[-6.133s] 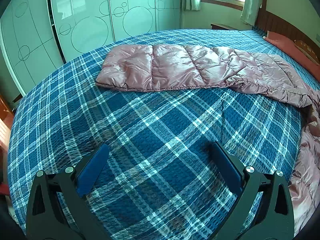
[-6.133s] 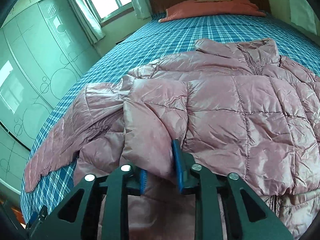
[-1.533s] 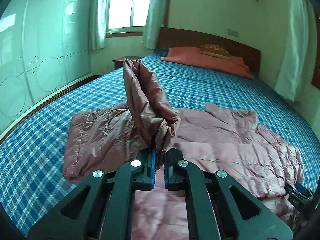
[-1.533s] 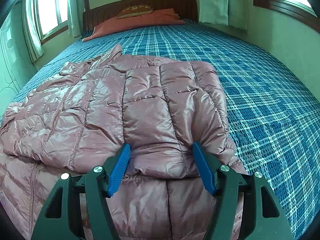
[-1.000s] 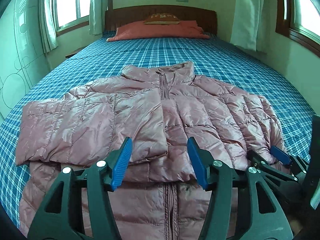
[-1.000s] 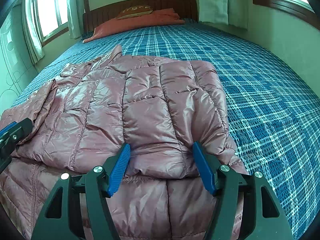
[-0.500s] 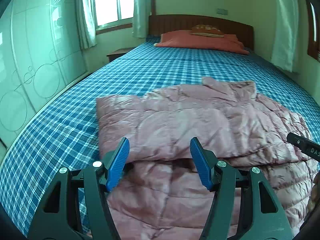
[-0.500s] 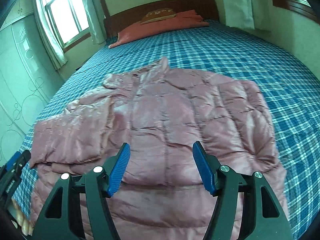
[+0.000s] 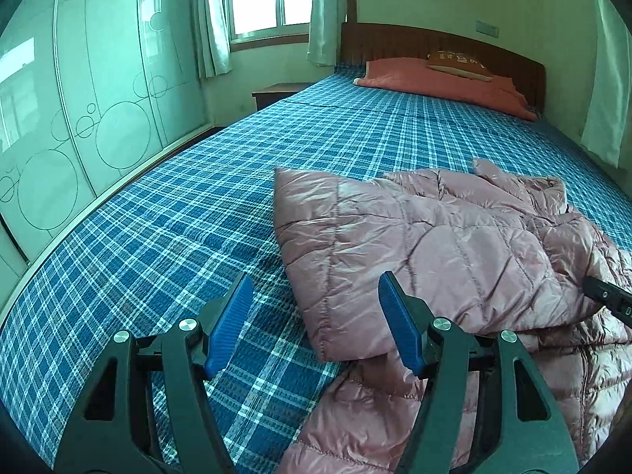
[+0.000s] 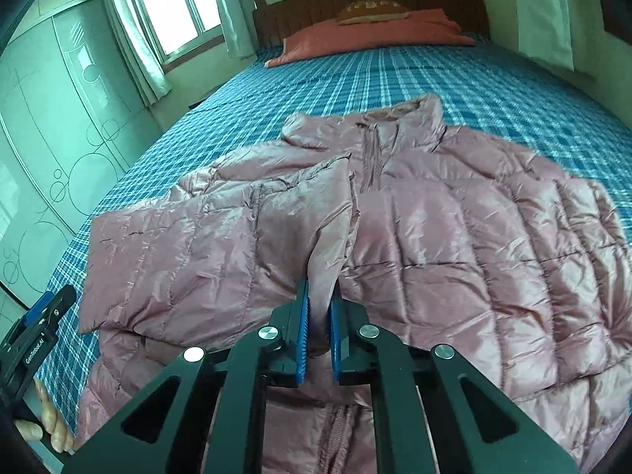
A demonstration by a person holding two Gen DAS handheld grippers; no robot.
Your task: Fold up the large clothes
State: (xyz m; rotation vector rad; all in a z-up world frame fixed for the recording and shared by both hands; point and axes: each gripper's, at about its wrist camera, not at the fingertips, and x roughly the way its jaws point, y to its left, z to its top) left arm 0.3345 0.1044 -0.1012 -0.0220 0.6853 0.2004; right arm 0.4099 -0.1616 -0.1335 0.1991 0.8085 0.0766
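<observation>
A pink quilted puffer jacket (image 10: 454, 237) lies front up on the blue plaid bed, collar toward the headboard, both sleeves folded across its body. My right gripper (image 10: 319, 296) is shut on the cuff end of the folded left sleeve (image 10: 221, 245) near the jacket's middle. My left gripper (image 9: 312, 300) is open and empty, its fingers just above the fold of that sleeve (image 9: 379, 249) at the jacket's left edge. The left gripper also shows at the left edge of the right wrist view (image 10: 39, 316).
The blue plaid bedspread (image 9: 177, 217) stretches left of the jacket. An orange pillow (image 10: 367, 35) and wooden headboard (image 9: 434, 45) are at the far end. A green wardrobe (image 9: 79, 98) runs along the left side; a nightstand (image 9: 276, 93) stands by the window.
My right gripper has closed on the cuff end of the folded left sleeve. My left gripper has shifted left to the sleeve's fold and stays open.
</observation>
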